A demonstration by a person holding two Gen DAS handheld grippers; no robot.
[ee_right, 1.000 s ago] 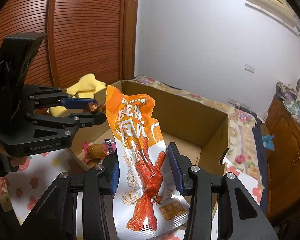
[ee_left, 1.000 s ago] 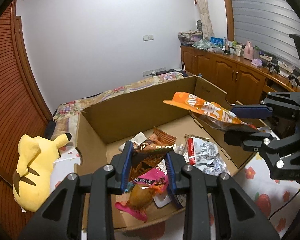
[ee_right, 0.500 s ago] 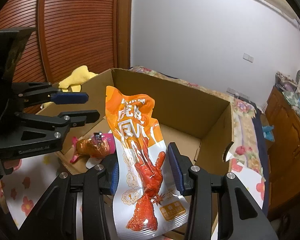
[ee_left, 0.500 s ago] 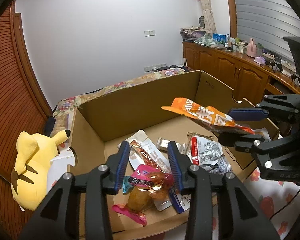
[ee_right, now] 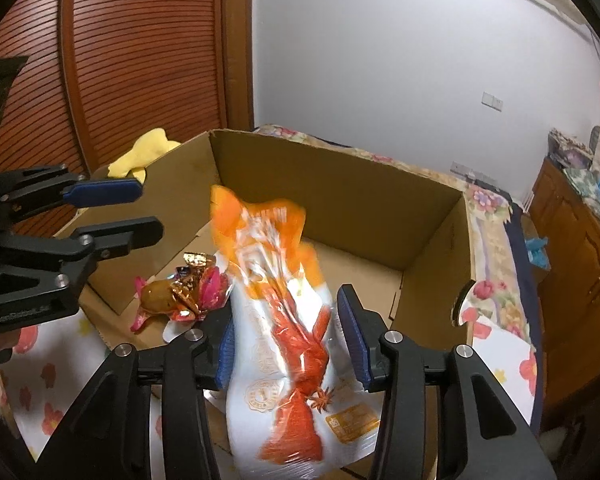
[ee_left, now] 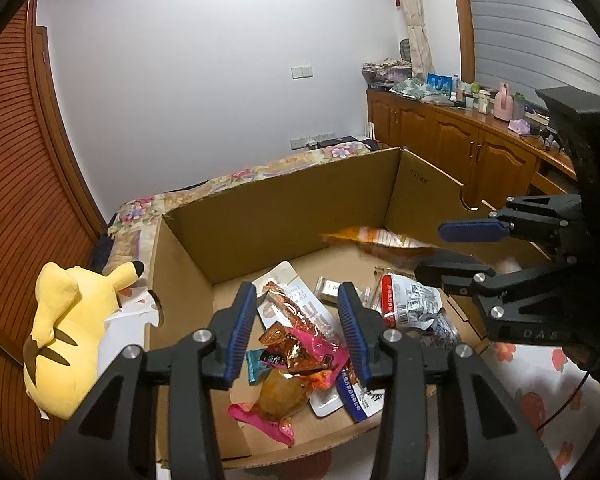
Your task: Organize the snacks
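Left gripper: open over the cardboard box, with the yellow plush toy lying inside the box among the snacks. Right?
Not quite. The left gripper is open over the cardboard box, but the left wrist view shows the yellow plush toy lying outside it, beside its left wall.

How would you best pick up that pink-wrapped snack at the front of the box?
I'd pinch the flat crimped tail of the pink-wrapped snack, bringing the left tool down from above. That tail lies free near the cardboard box's front wall; the middle bulges and a gold wrapper overlaps it.
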